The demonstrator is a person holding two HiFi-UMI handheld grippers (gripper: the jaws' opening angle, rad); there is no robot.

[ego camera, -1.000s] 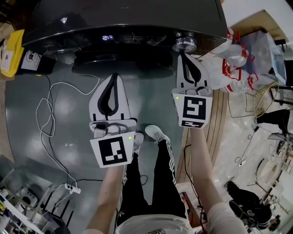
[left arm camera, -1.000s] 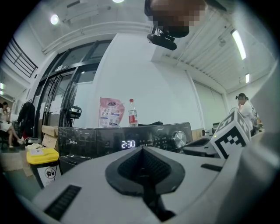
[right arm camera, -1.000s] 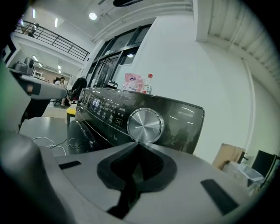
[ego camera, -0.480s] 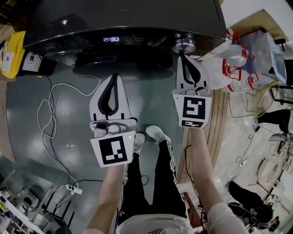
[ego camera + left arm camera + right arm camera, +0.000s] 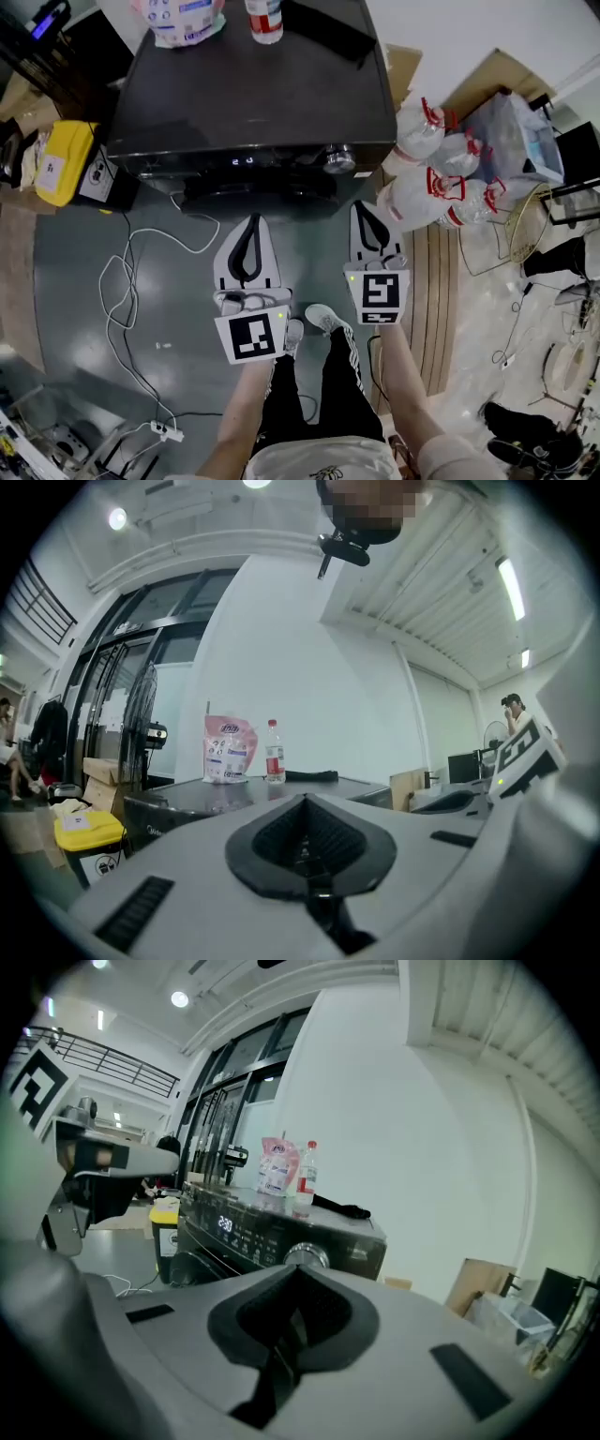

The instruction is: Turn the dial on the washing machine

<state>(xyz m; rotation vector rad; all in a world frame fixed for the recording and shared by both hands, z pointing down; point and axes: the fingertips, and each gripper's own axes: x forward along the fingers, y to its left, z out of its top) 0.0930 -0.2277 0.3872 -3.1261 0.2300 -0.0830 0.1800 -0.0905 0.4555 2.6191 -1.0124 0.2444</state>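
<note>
We are holding the left gripper (image 5: pixel 249 220) with its jaws pressed together on nothing, the washer (image 5: pixel 253 94) standing ahead of it with a pouch (image 5: pixel 178 19) and a bottle (image 5: pixel 265 19) on top. We are holding the right gripper (image 5: pixel 362 208) likewise closed and empty. The dial (image 5: pixel 339 159) is sitting ahead of its tip, apart from it.
</note>
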